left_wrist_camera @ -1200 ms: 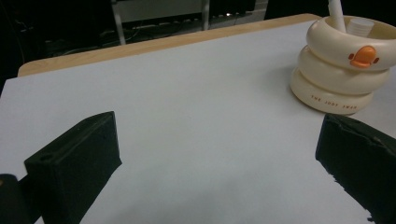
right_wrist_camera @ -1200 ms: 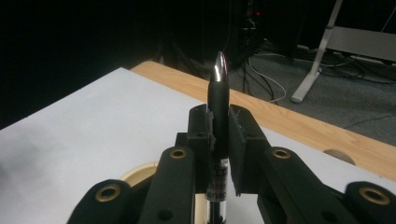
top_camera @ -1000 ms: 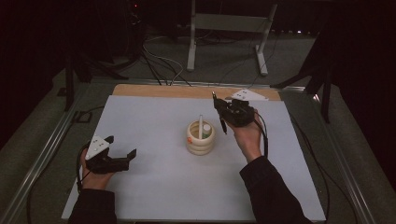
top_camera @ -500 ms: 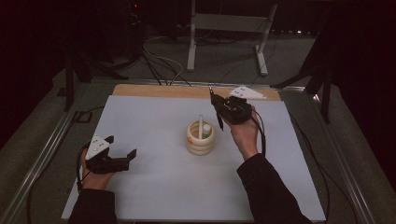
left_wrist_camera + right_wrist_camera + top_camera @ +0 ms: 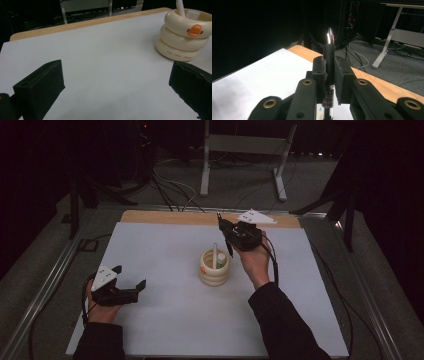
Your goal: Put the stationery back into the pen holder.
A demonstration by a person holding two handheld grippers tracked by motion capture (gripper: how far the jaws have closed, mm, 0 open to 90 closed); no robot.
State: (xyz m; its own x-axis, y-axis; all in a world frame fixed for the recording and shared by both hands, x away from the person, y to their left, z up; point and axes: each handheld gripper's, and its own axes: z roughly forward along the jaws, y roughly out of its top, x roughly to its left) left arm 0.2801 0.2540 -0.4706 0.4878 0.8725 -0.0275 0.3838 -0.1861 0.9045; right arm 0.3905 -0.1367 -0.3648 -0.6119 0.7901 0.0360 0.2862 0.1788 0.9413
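Your right gripper [image 5: 223, 236] pinches a black pen [image 5: 329, 65], jaws pressed together on its barrel. In the right gripper view the pen stands upright between the pads, silver tip up, clear lower barrel below. In the high view your right gripper sits raised just right of and behind the cream ringed pen holder [image 5: 215, 268], pen apart from the holder. The holder stands mid-sheet on the white table cover [image 5: 165, 245], with a white pen [image 5: 214, 254] and a small white bottle [image 5: 221, 259] inside. The left gripper view shows an orange duck bill on the holder's side. Your left gripper [image 5: 129, 281] rests low at the sheet's left, jaws spread wide, nothing between them, well apart from the holder.
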